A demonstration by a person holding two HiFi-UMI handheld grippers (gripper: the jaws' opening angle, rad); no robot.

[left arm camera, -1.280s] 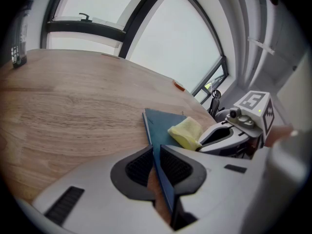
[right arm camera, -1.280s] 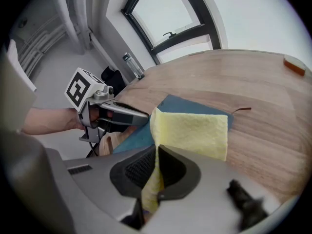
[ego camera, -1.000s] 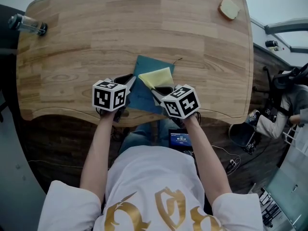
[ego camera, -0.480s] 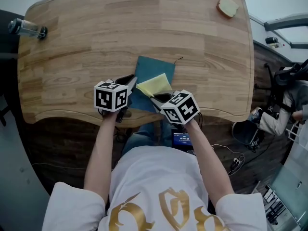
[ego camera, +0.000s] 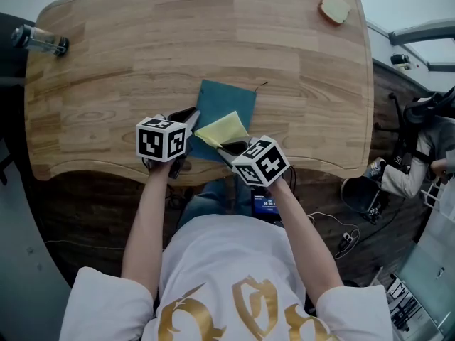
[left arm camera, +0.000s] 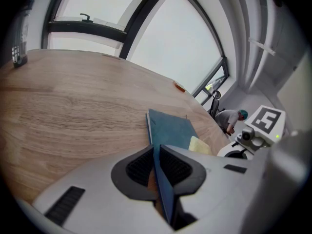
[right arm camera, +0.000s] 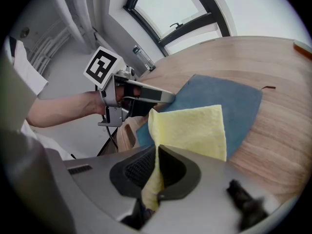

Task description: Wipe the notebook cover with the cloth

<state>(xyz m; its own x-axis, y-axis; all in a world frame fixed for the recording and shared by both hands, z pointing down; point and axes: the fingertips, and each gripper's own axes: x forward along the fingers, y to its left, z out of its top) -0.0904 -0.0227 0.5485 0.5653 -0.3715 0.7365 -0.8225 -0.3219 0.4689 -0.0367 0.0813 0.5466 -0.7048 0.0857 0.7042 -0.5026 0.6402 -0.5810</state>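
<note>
At the far left of the worktop (ego camera: 106,55) a bottle (ego camera: 39,38) lies well apart from the work. The left gripper (left arm camera: 157,165) has its fingers (left arm camera: 139,167) clamped on the near left edge of the notebook (ego camera: 229,101), pinning it down. The blue notebook lies flat near the front edge of the worktop and has not shifted over the last second.

The yellow cloth (ego camera: 222,128) rests on the near part of the cover. It has slid toward the person and a little to the left, so more bare cover now shows beyond it. The right gripper (right arm camera: 156,173) has drawn back with it, its fingers (right arm camera: 179,172) shut tight on a bunched corner of the cloth.

This looks like one wiping stroke pulled to the near edge. The far part of the cover probably still needs passes, so the task seems under way rather than done.

At the far right corner sits a small pale lump (ego camera: 334,8), untouched.
</note>
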